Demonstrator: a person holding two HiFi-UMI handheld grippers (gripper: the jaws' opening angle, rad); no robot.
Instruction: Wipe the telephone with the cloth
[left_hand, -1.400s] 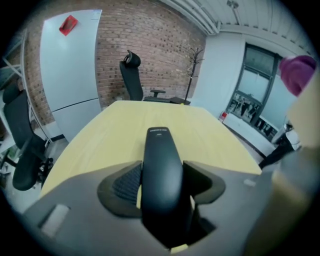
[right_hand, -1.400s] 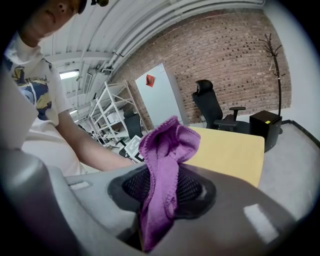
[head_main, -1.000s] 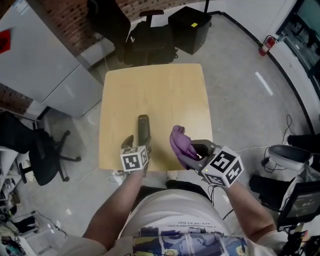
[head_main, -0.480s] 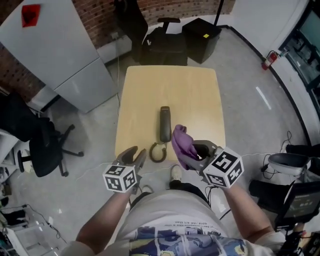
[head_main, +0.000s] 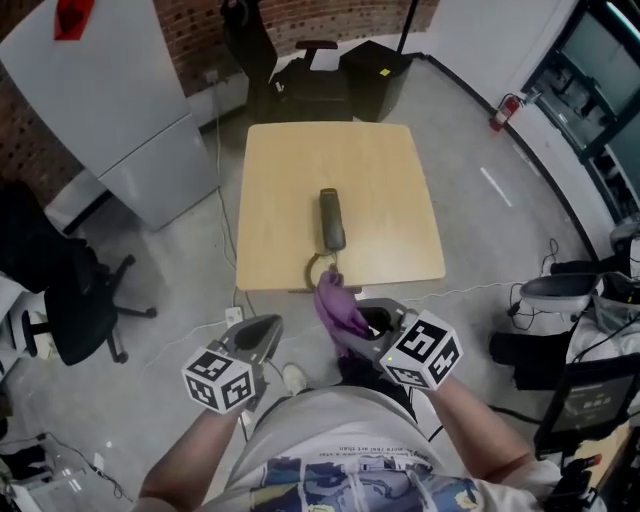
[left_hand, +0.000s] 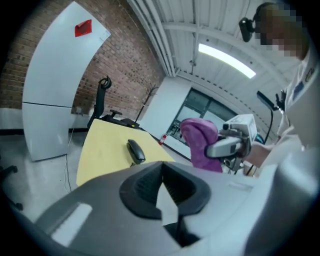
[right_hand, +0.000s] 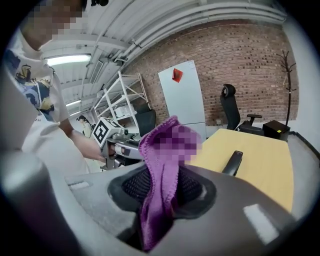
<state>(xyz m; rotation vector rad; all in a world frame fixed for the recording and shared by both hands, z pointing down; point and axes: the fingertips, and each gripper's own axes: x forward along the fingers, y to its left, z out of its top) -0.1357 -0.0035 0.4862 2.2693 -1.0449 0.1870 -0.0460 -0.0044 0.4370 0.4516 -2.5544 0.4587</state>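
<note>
Left tongs (head_main: 262, 333) just closed, empty — right tongs (head_main: 362, 326) tight on the cloth (head_main: 337, 308) — telephone (head_main: 332, 218) well beyond both.

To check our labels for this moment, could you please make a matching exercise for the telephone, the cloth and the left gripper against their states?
Things: 1 telephone; 2 cloth; 3 left gripper.
States: A shut, empty; B lying on the table; C clamped in the right gripper.
Pairs: 1-B; 2-C; 3-A.
The left gripper's jaws have just closed on nothing.

Square wooden table (head_main: 380, 170); telephone handset (head_main: 332, 218) near front edge, cord (head_main: 318, 271) curled beside.
</note>
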